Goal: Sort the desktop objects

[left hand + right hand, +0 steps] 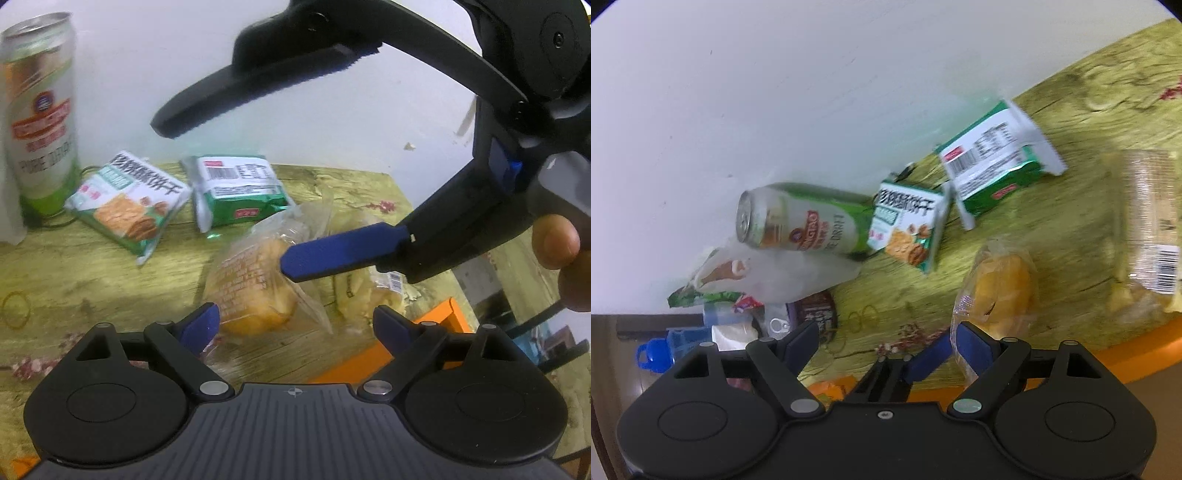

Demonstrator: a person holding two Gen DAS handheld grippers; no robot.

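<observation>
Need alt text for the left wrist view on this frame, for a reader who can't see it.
The open left tool hangs above a clear-wrapped yellow bun on a green-patterned table, with the open right tool reaching in from the upper right. Behind stand a tall can and two green biscuit packs.

White wall (775, 92); blue bottle (655, 354) on floor.
</observation>
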